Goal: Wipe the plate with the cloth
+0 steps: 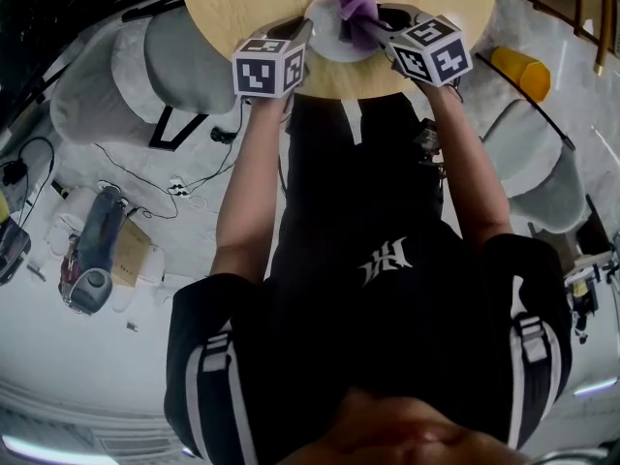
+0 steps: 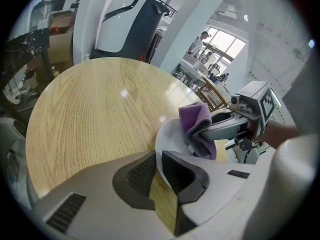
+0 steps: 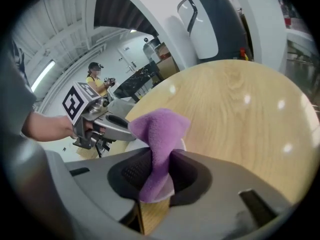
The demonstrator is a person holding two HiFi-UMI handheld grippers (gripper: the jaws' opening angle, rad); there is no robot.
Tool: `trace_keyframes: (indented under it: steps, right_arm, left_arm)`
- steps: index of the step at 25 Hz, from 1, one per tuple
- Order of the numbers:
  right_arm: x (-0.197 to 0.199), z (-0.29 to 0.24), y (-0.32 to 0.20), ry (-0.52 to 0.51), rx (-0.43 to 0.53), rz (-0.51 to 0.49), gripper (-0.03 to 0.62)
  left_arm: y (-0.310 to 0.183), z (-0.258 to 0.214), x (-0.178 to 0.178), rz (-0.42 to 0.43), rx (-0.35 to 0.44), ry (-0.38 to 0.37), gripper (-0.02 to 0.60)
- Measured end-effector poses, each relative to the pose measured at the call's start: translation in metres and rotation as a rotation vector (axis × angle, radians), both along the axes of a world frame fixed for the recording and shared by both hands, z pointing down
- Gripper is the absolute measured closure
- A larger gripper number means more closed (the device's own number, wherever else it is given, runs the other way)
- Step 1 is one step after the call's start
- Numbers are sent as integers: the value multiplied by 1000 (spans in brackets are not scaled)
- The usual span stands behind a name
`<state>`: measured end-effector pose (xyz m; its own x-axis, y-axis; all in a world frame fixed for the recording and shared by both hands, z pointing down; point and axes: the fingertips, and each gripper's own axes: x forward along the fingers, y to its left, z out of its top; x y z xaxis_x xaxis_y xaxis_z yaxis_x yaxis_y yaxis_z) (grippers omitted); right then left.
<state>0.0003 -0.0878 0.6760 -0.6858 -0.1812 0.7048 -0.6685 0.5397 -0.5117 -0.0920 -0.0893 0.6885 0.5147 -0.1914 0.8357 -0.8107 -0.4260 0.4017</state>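
The only mark I can half read from here is a white emblem on the chest of the person's black short-sleeved shirt (image 1: 386, 260). It is an angular monogram shaped like a letter H with extra strokes, and I can't make out more than that. The left white marker cube (image 1: 269, 66) on the left gripper (image 1: 302, 29) and the right white marker cube (image 1: 432, 50) on the right gripper (image 1: 368, 32) carry black-and-white square code patterns, not letters or numbers. A small dark tag (image 2: 236, 174) on the grey body in the left gripper view and another dark tag (image 3: 80, 171) in the right gripper view are too small to read.
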Motion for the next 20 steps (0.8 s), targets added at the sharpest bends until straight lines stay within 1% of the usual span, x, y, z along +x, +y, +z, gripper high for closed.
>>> trace_keyframes:
  steps: [5, 8, 10, 13, 16, 20]
  right_arm:
    - [46, -6, 5, 37, -2, 61, 499]
    - [58, -8, 8, 66, 5, 73, 499]
    - [60, -11, 7, 67, 12, 81, 499]
    - [45, -31, 0, 14, 42, 83, 500]
    - [9, -43, -5, -63, 57, 45, 500]
    - [-38, -24, 2, -110, -6, -4, 500]
  left_arm:
    - [1, 0, 0, 1, 0, 3, 531]
    - [1, 1, -1, -1, -2, 4, 531]
    - [-1, 1, -1, -3, -1, 5, 531]
    - [-2, 0, 0, -1, 2, 3, 531]
    - [-2, 0, 1, -6, 2, -1, 532]
    - [-3, 0, 2, -7, 3, -5, 532]
